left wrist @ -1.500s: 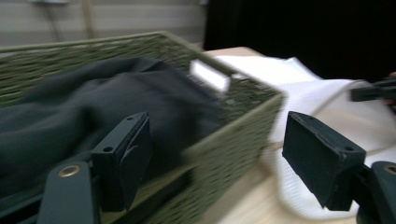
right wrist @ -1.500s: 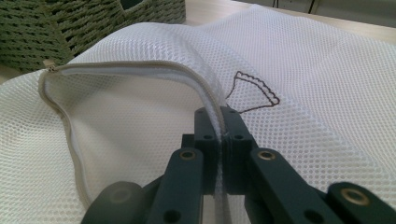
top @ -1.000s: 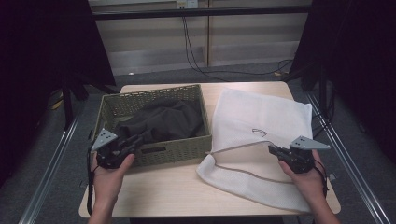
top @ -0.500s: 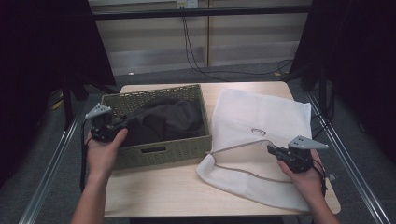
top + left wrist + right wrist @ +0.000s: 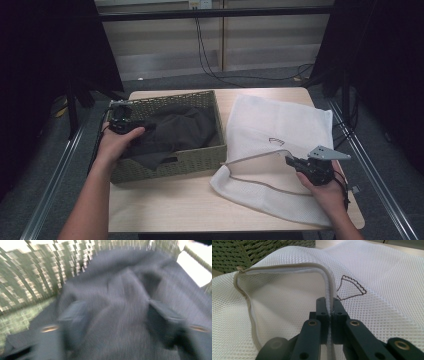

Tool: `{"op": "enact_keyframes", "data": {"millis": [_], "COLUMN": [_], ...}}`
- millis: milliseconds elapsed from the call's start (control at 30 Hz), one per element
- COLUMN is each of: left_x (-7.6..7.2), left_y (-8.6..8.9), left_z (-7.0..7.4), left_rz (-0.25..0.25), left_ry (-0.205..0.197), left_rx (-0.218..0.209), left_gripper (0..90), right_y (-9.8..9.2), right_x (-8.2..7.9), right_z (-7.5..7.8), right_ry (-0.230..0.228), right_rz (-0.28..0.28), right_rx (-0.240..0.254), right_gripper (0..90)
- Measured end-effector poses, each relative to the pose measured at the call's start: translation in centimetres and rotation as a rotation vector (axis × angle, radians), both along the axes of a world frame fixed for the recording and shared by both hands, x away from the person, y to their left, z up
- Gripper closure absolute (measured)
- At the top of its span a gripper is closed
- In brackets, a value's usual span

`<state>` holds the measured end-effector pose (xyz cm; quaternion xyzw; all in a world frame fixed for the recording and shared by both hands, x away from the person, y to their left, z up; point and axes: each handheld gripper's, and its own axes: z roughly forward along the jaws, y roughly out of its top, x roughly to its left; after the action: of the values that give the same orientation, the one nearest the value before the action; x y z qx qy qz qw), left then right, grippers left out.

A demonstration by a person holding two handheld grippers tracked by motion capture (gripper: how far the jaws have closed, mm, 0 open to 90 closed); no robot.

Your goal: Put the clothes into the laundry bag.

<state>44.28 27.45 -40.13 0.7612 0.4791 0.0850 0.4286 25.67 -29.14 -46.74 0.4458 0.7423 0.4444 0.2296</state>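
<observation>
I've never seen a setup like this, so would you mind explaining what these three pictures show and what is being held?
A person at a table holds a hand-operated two-jaw gripper in each hand. One picture looks down from above; the other two come from cameras riding on each gripper. On the table are a woven green basket holding dark clothing and a white mesh laundry bag. The right gripper is shut on the bag's zipper edge, lifting its mouth open. The left gripper is over the clothing; its jaws have just been opening, the blurred view showing cloth between them.
</observation>
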Motion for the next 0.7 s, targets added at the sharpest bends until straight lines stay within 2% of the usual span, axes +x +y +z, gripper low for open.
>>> {"op": "enact_keyframes", "data": {"millis": [33, 67, 100, 133, 167, 200, 233, 267, 300, 333, 367, 400, 433, 467, 500, 533, 567, 600, 633, 700], "left_x": [0.2, 0.2, 0.4, 0.4, 0.4, 0.4, 0.4, 0.4, 0.5, 0.5, 0.8, 0.9, 1.0, 1.0, 1.2, 1.2, 1.4, 1.4, 1.9, 2.0], "left_y": [0.7, 0.7, 0.9, 0.9, 0.5, 0.5, -0.3, -0.3, -1.3, -1.3, -2.0, -2.3, -2.8, -2.8, -3.8, -3.8, -4.5, -4.5, -4.7, -4.7], "left_z": [0.4, 0.4, 0.2, 0.2, -0.3, -0.3, -0.7, -0.7, -1.1, -1.1, -1.5, -1.9, -2.4, -2.4, -3.7, -3.7, -4.5, -4.5, -5.0, -5.6], "left_rz": [0.016, 0.016, -0.038, -0.038, -0.066, -0.066, -0.130, -0.130, -0.193, -0.193, -0.249, -0.267, -0.259, -0.259, -0.271, -0.271, -0.284, -0.284, -0.271, -0.270], "left_ry": [0.011, 0.011, 0.078, 0.078, 0.140, 0.140, 0.169, 0.169, 0.191, 0.191, 0.227, 0.239, 0.259, 0.259, 0.297, 0.297, 0.339, 0.339, 0.390, 0.400], "left_rx": [-0.058, -0.058, -0.044, -0.044, 0.024, 0.024, 0.075, 0.075, 0.125, 0.125, 0.173, 0.193, 0.225, 0.225, 0.354, 0.354, 0.431, 0.431, 0.474, 0.489], "left_gripper": [15.2, 8.4, 2.6, 0.3, 0.0, 0.0, 0.0, 0.0, 0.0, 0.0, 0.0, 0.0, 0.0, 0.0, 0.0, 0.0, 0.0, 0.0, 0.0, 0.0], "right_y": [0.1, 0.1, 0.3, 0.3, 0.4, 0.3, 0.4, 0.3, 0.4, 0.4, 0.5, 0.6, 0.7, 0.8, 0.9, 0.9, 1.0, 1.0, 1.0, 1.0], "right_x": [0.1, 0.1, 0.1, 0.0, 0.0, 0.0, 0.0, 0.1, 0.1, 0.1, 0.2, 0.2, 0.1, 0.2, 0.2, 0.2, 0.2, 0.2, 0.2, 0.2], "right_z": [-0.1, -0.1, 0.0, 0.0, 0.0, 0.0, -0.1, -0.1, -0.2, -0.2, -0.2, -0.2, -0.2, -0.3, -0.3, -0.3, -0.4, -0.4, -0.5, -0.6], "right_ry": [0.005, 0.005, 0.000, 0.000, 0.000, 0.000, 0.005, 0.005, 0.008, 0.008, 0.010, 0.009, 0.011, 0.009, 0.010, 0.010, 0.012, 0.013, 0.014, 0.018], "right_rz": [0.001, 0.001, 0.007, 0.009, 0.011, 0.011, 0.009, 0.011, 0.008, 0.008, 0.006, 0.012, 0.012, 0.016, 0.018, 0.018, 0.018, 0.023, 0.023, 0.025], "right_rx": [-0.001, -0.001, -0.007, -0.009, -0.010, -0.012, -0.009, -0.008, -0.009, -0.009, -0.012, -0.016, -0.014, -0.020, -0.021, -0.021, -0.025, -0.026, -0.026, -0.028], "right_gripper": [86.9, 86.9, 86.9, 86.9, 86.8, 86.9, 86.8, 86.9, 86.8, 86.8, 86.8, 86.8, 86.8, 86.8, 86.8, 86.8, 86.8, 86.8, 86.8, 86.8]}}
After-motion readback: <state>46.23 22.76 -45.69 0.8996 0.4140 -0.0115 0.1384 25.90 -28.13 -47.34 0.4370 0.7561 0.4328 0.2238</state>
